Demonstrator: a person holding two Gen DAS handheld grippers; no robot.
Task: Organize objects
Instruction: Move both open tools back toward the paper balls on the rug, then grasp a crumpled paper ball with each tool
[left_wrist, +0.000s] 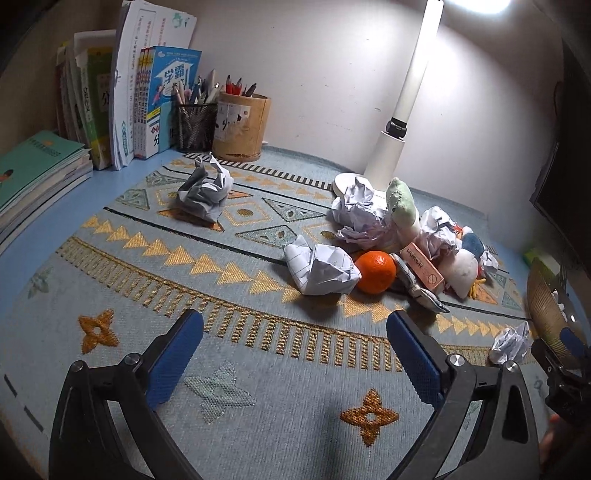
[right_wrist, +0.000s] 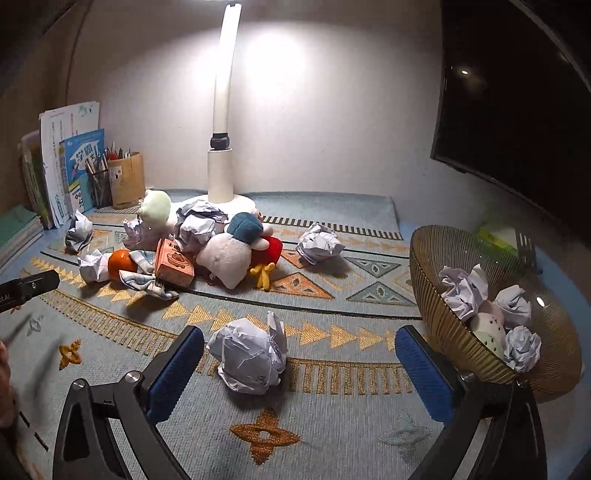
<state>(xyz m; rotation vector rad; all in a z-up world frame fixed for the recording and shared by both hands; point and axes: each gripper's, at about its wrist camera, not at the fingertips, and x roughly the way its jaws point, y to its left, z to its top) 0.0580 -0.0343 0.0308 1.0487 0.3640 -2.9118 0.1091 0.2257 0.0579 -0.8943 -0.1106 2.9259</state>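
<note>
Right wrist view: right gripper (right_wrist: 299, 343), blue ribbed pads, is held released, jaws wide, nothing clasped; a crumpled paper ball (right_wrist: 249, 356) lies between them on the woven patterned mat (right_wrist: 332, 424) covering the bench. A ribbed, gold-toned bowl (right_wrist: 436, 306) at right is seen holding more paper wads. Left wrist view: left gripper (left_wrist: 295, 343) is likewise held released and empty over the mat; a smooth round orange (left_wrist: 375, 271) lies beyond, touching a creased lined-paper wad (left_wrist: 321, 269).

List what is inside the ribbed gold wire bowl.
The ribbed gold wire bowl holds three crumpled paper balls and two pale egg-shaped toys, one green-speckled. Anything beneath them is hidden.
</note>
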